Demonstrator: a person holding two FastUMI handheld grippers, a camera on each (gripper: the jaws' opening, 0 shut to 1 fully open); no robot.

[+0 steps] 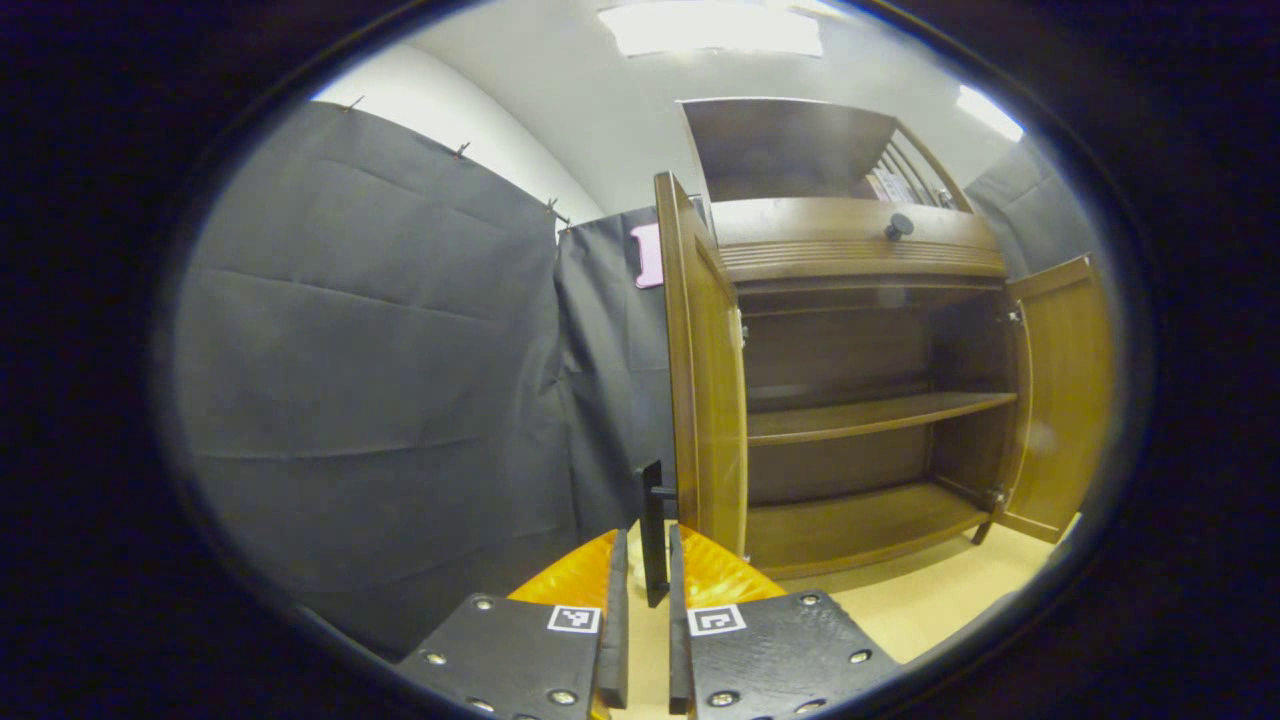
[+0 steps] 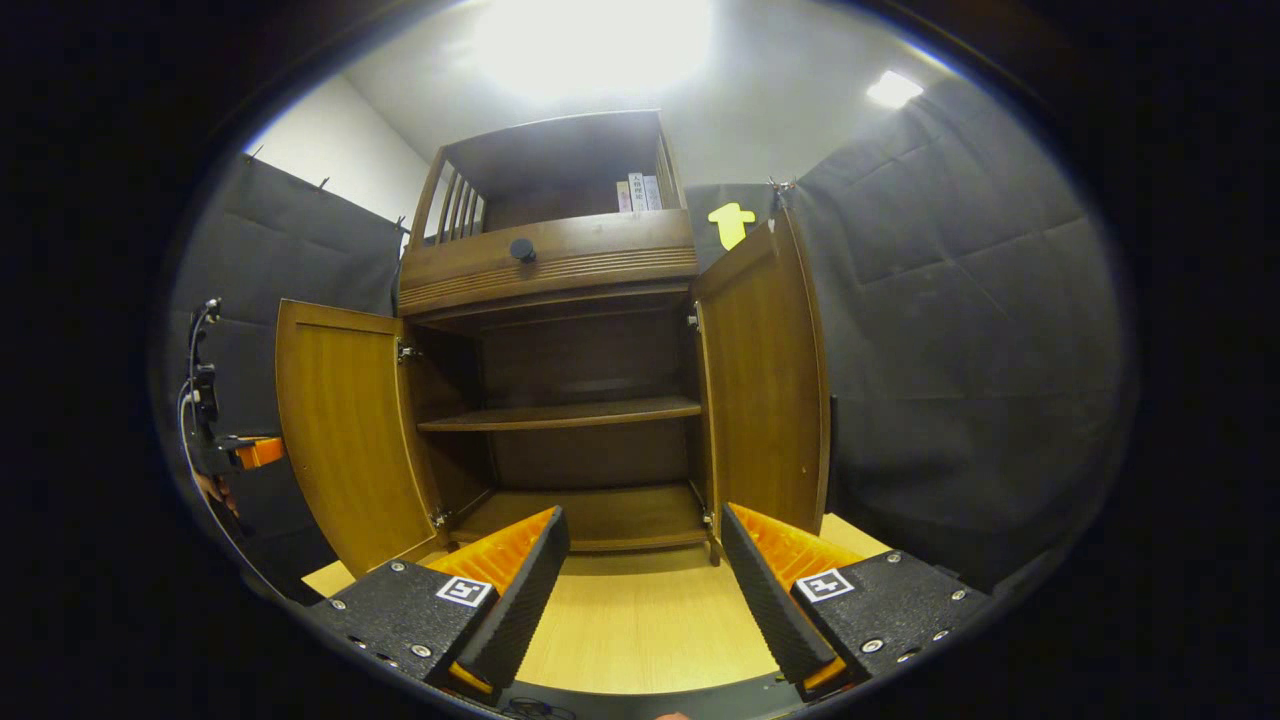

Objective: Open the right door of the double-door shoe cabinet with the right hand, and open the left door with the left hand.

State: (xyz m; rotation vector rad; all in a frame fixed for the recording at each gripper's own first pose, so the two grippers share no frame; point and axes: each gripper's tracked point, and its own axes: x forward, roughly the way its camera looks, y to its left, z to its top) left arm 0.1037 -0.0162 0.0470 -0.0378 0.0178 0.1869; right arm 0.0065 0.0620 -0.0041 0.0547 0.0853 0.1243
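Booth: black cloth walls [image 1: 380, 350] on both sides of the shoe cabinet [image 2: 550, 270], pale wood floor [image 2: 640, 620] in front of it, ceiling lights overhead.
Left gripper [image 1: 647, 600]: fingers drawn nearly together around the thin dark handle [image 1: 653, 530] of the left door [image 1: 705, 380]; whether both press on it I cannot tell.
Left door: swung wide, seen almost edge-on in the left gripper view, its free edge just beyond the fingertips.
Right gripper [image 2: 645, 590]: fingers spread wide, holding nothing, floor showing between them.
Right door [image 2: 765, 390]: open, standing just beyond the right finger in the right gripper view.
Cabinet interior: one middle shelf [image 2: 560, 412] and a bottom board [image 2: 600, 515], both bare.
Cabinet top: drawer front with a round dark knob [image 2: 522, 249]; above it an open shelf holding a few upright books [image 2: 638, 192].
Far left in the right gripper view: the other gripper, held beside the left door's outer edge.
Open room: floor lies bare between both doors; cloth hangs near each door's outer side.
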